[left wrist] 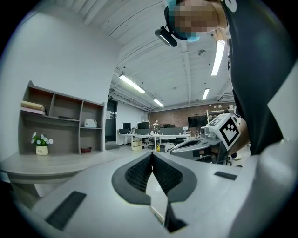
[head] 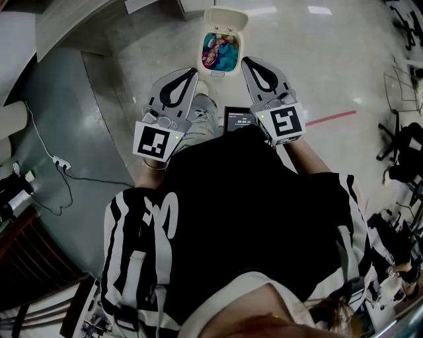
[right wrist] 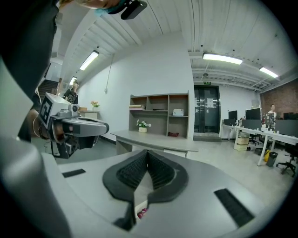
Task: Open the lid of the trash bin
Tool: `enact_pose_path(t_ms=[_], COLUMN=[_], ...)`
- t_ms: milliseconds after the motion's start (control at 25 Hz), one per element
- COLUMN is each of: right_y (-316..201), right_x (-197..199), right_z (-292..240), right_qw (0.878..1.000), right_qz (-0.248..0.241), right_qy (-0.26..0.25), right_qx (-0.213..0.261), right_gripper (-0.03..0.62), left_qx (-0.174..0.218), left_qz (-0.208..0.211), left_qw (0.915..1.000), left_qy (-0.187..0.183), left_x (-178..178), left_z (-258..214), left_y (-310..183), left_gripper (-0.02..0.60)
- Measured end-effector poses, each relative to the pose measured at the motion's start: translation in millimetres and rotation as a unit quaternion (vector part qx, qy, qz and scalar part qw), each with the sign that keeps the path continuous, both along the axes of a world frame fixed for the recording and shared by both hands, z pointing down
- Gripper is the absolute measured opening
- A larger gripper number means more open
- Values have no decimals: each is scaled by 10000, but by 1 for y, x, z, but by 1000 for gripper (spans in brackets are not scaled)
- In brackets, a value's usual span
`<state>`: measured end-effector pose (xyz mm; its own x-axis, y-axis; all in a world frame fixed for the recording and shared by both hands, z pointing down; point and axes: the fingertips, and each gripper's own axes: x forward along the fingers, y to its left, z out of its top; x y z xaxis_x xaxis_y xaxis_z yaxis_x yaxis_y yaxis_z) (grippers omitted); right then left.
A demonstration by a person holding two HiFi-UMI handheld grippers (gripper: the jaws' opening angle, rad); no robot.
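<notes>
Head view looks steeply down at the floor [head: 297, 59]; the 2 gripper views face level outward, sharing a shelf [left wrist: 65, 120].

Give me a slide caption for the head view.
Trash bin with lid raised, colourful rubbish inside; left tool and right tool, both shut, point toward it.

1. The trash bin [head: 221, 72] is cream-white, and so is its lid [head: 225, 18]. Inside it shows bright blue with a pink-magenta tangle, possibly patterned, though it is too small to tell.
2. The left gripper [head: 190, 74] and right gripper [head: 246, 61] have pale grey shells and black ribbed pads [left wrist: 139, 174]. Each cube [head: 157, 142] carries a black-and-white square marker.
3. The person's top [head: 251, 198] is black with broad white stripes.
4. The floor [head: 310, 59] is glossy pale grey, duller grey-green toward its left edge, with a thin red line [head: 330, 117] near its right edge.
</notes>
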<state>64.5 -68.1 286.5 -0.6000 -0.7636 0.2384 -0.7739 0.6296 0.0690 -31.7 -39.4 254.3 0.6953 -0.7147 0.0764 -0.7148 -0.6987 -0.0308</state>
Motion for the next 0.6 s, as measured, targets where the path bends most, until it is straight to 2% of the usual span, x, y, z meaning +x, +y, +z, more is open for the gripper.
enact_pose_path(t_ms=[600], right_y=[59], right_x=[12], right_z=[-26], right_qw=[9995], right_qz=[-199], right_qy=[-185], right_qx=[172], right_gripper=[8], left_qx=[153], left_qz=[-198], left_qw=[9997], left_qy=[-23], left_x=[13], left_z=[-11], left_y=[57], left_gripper=[8])
